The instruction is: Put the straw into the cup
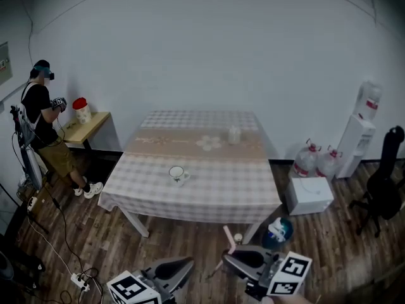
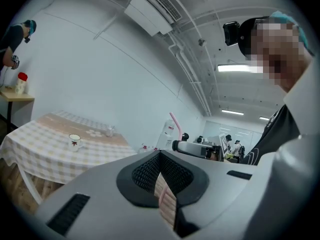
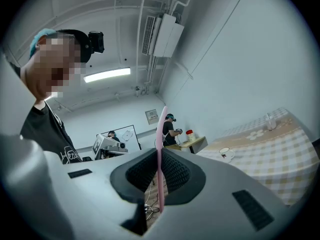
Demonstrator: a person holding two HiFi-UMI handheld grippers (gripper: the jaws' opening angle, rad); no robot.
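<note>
A white cup with a small red mark stands near the front of the checked table. It also shows far off as the cup in the left gripper view and the cup in the right gripper view. My right gripper is shut on a pink straw, which stands upright between its jaws as the straw. My left gripper hangs beside it; its jaws stand almost together, with nothing seen between them. Both grippers are over the wooden floor, well short of the table.
A small glass stands on the table's far side. At the left a person stands by a wooden side table with a red-lidded jar. A water dispenser, water bottles, a white box and a black chair are at the right. A power strip and cables lie on the floor.
</note>
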